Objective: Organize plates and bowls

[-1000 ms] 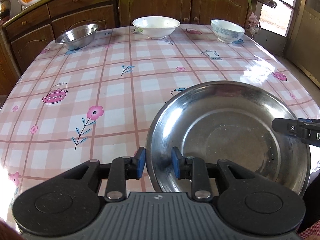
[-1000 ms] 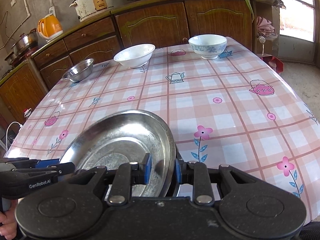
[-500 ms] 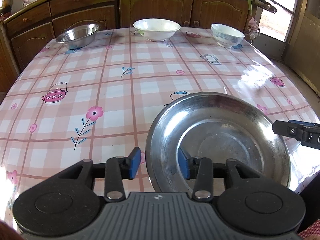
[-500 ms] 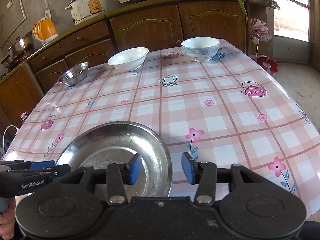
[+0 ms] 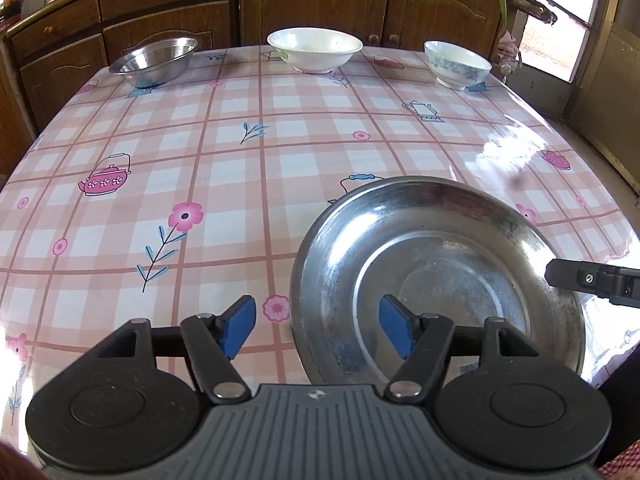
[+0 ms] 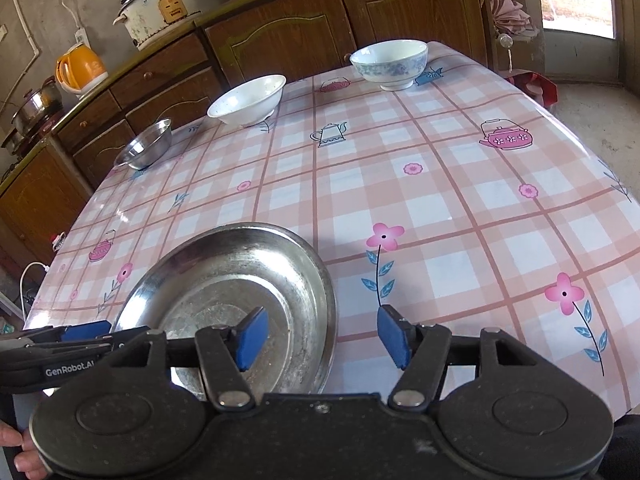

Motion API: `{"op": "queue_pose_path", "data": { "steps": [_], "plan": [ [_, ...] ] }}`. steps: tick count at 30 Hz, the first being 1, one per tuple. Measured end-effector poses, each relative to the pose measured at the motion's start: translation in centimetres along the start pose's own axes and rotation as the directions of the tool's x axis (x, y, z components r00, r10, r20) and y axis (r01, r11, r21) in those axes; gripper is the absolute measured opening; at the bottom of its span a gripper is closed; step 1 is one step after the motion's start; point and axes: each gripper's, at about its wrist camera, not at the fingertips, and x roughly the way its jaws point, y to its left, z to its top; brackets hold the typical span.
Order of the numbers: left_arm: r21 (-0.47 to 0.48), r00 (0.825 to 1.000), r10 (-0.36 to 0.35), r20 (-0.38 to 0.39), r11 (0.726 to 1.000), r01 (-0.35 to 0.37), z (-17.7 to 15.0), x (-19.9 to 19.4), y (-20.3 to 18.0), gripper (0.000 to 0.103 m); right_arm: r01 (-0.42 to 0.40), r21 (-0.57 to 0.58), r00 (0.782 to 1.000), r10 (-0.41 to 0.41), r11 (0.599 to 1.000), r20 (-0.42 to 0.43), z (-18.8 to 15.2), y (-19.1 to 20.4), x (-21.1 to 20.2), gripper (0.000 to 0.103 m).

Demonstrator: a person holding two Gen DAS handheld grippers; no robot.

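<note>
A wide steel plate (image 5: 436,280) (image 6: 240,280) lies flat on the checked tablecloth near the front edge. My left gripper (image 5: 316,330) straddles the plate's left rim. Its jaws are opening and neither blue pad touches the metal. My right gripper (image 6: 322,336) straddles the right rim the same way, jaws opening and pads clear of it. Along the far edge stand a steel bowl (image 5: 154,60) (image 6: 146,148), a white bowl (image 5: 315,50) (image 6: 248,100) and a blue-patterned bowl (image 5: 457,64) (image 6: 390,62).
Wooden cabinets (image 5: 312,0) run behind the table (image 5: 200,160). A rice cooker (image 6: 160,8) and an orange kettle (image 6: 80,68) stand on their counter. A doorway (image 6: 580,8) opens at the far right. A hand (image 6: 24,452) shows at the lower left.
Both grippers have let go of the plate's rims and their jaws have spread wide. The plate has settled from a raised tilt to flat on the cloth.
</note>
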Motion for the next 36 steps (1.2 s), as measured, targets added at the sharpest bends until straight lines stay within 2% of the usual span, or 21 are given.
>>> {"op": "queue_pose_path", "data": {
  "steps": [8,12,15,16,17,19,21,24,30,36],
  "plan": [
    [0.002,0.999,-0.024,-0.024,1.000,0.024,-0.2,0.9,-0.3,0.072,-0.034,0.022,0.999,0.035,0.999,-0.038,-0.3,-0.4,0.8,0.073],
    [-0.004,0.998,-0.062,-0.027,0.998,0.062,-0.3,1.4,-0.3,0.071,-0.067,0.050,0.995,0.071,0.996,-0.069,-0.6,-0.8,1.5,0.074],
    [0.027,0.998,-0.063,0.001,0.998,0.063,-0.5,1.6,-0.6,0.068,-0.097,0.078,0.993,0.102,0.992,-0.061,-0.6,-1.1,1.7,0.075],
    [0.034,0.997,-0.070,0.009,0.997,0.070,-0.5,1.5,-0.7,0.065,-0.107,0.085,0.992,0.113,0.991,-0.058,-0.6,-1.2,1.7,0.070],
    [0.041,0.998,-0.066,0.014,0.997,0.066,-0.5,1.5,-0.9,0.063,-0.124,0.091,0.990,0.129,0.988,-0.057,-0.6,-1.3,1.8,0.048],
    [0.038,0.998,-0.061,0.020,0.997,0.060,-0.5,1.5,-0.9,0.060,-0.123,0.086,0.990,0.127,0.989,-0.055,-0.8,-1.1,1.9,0.042],
    [0.035,0.998,-0.056,0.022,0.998,0.056,-0.6,1.3,-0.6,0.051,-0.095,0.053,0.994,0.098,0.994,-0.050,-0.8,-0.7,1.8,0.040],
    [0.029,0.998,-0.060,0.017,0.998,0.059,-0.5,1.1,-0.3,0.045,-0.080,0.044,0.995,0.082,0.996,-0.048,-0.8,-0.6,1.8,0.040],
    [0.051,0.996,-0.061,0.058,0.997,0.058,0.2,-0.1,-0.6,0.044,-0.074,0.030,0.997,0.074,0.997,-0.005,-0.1,-0.2,0.7,0.040],
    [0.033,0.994,-0.056,0.098,0.998,0.053,1.4,-1.4,-0.3,0.044,-0.085,-0.001,0.996,0.085,0.996,0.038,1.2,0.8,-0.6,0.040]
  ]
}}
